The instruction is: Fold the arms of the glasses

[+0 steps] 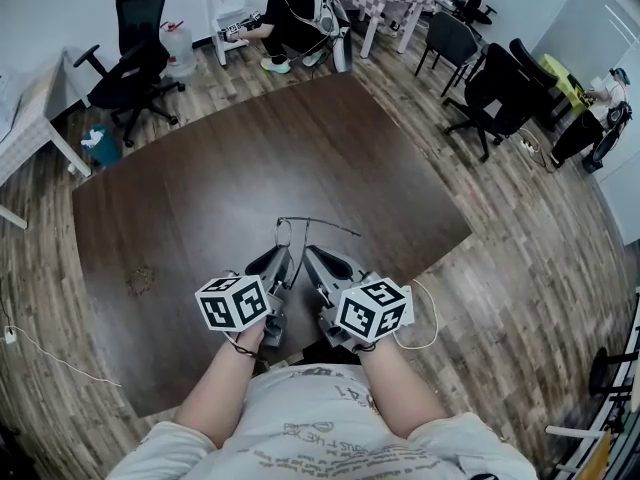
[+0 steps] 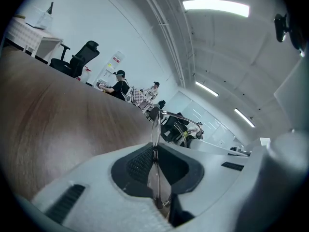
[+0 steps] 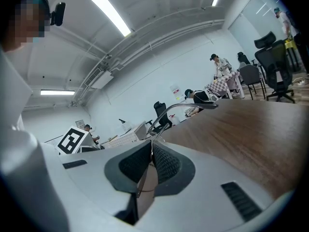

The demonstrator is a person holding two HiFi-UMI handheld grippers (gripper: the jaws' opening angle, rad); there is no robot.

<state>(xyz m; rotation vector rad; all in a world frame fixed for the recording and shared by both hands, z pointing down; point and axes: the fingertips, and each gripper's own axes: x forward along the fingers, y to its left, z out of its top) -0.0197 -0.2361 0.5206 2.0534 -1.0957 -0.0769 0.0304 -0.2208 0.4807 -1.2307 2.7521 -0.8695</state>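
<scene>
Left gripper (image 1: 284,260) and right gripper (image 1: 309,258), side by side, each pinch the glasses (image 1: 316,222) above the bench (image 1: 190,208) near its front edge. One arm of the glasses is extended.

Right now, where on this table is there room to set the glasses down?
The table is bare left of the left gripper, beyond the glasses to its far corner, and right of the right gripper. Crowded only at the near edge, where both grippers pinch them.
</scene>
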